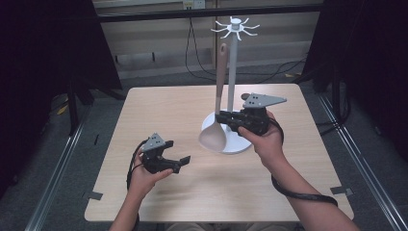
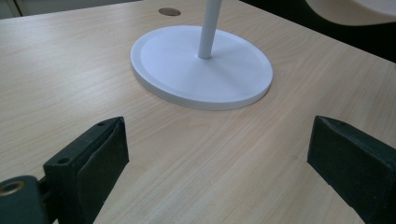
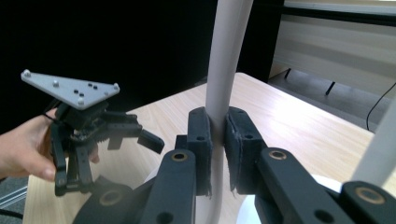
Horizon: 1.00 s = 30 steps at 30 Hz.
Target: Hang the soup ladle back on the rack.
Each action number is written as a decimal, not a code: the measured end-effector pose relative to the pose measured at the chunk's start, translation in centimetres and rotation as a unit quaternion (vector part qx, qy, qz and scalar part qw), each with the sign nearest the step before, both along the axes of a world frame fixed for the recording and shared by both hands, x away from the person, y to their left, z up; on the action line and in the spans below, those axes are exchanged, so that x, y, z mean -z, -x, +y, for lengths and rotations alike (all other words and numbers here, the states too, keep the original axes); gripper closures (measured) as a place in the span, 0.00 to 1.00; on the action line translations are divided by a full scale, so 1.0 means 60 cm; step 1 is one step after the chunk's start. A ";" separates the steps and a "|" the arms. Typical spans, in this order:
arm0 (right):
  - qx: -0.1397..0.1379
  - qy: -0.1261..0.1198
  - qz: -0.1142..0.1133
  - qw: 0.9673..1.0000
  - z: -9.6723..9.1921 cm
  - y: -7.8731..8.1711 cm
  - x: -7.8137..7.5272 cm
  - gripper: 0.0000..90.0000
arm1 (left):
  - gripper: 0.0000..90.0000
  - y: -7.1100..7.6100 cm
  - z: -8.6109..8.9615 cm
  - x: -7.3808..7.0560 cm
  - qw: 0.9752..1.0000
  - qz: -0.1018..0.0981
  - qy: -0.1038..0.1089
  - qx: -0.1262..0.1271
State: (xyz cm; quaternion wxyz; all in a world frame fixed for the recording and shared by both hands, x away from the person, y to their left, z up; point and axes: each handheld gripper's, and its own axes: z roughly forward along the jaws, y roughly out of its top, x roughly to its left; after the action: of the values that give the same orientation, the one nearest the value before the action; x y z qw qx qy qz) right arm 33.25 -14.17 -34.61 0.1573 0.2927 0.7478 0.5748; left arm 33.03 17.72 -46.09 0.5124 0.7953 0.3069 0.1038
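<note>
Beside the white stand (image 1: 231,72), my right gripper (image 3: 216,140) is clamped on the ladle (image 1: 217,110) handle (bowl over the stand's base). Left gripper (image 1: 179,162) hovers over the table (image 1: 163,110), jaws wide apart.

Ladle (image 1: 219,91) beside stand (image 1: 232,72) on table (image 1: 159,110)

Right gripper (image 3: 217,154): jaws closed on the pale ladle handle (image 3: 226,70), held upright. Left gripper (image 3: 100,133) beyond, held in a hand (image 3: 23,149), jaws apart, over the wooden table (image 3: 289,121).
</note>
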 end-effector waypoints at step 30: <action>0.028 0.001 0.024 0.999 -0.004 -0.049 -0.007 0.89 | 0.06 0.001 0.010 -0.002 1.000 -0.004 -0.004 -0.002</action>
State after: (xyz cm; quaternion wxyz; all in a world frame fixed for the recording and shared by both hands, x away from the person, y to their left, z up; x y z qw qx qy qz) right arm 36.17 -14.40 -34.22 0.1553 0.3268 0.7437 0.5622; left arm 32.99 18.33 -45.95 0.5106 0.7960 0.3063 0.1092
